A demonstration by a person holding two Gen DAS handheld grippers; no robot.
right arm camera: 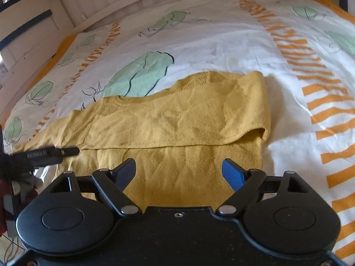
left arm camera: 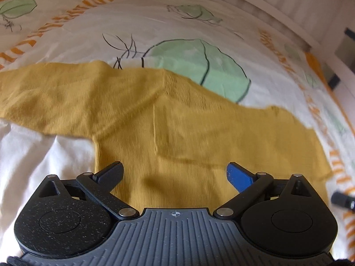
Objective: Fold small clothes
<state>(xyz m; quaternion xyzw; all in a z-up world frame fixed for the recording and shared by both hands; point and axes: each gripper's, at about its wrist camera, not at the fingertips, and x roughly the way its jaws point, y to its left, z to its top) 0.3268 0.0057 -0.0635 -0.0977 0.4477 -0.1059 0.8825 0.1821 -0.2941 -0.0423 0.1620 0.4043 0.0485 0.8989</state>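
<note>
A small mustard-yellow knit sweater (left arm camera: 177, 119) lies flat on a bed. In the left wrist view its left sleeve stretches out to the left. My left gripper (left arm camera: 175, 173) is open and empty, hovering over the sweater's lower body. In the right wrist view the sweater (right arm camera: 177, 119) has its right sleeve folded across the chest, with a fold edge running across the body. My right gripper (right arm camera: 178, 170) is open and empty over the lower hem. The left gripper's finger (right arm camera: 55, 153) shows at the left edge of the right wrist view.
The bed cover (right arm camera: 221, 40) is white with green leaf prints and orange striped bands. A white slatted bed frame (right arm camera: 33, 33) runs along the far side. The other gripper's tip (left arm camera: 342, 199) shows at the right edge of the left wrist view.
</note>
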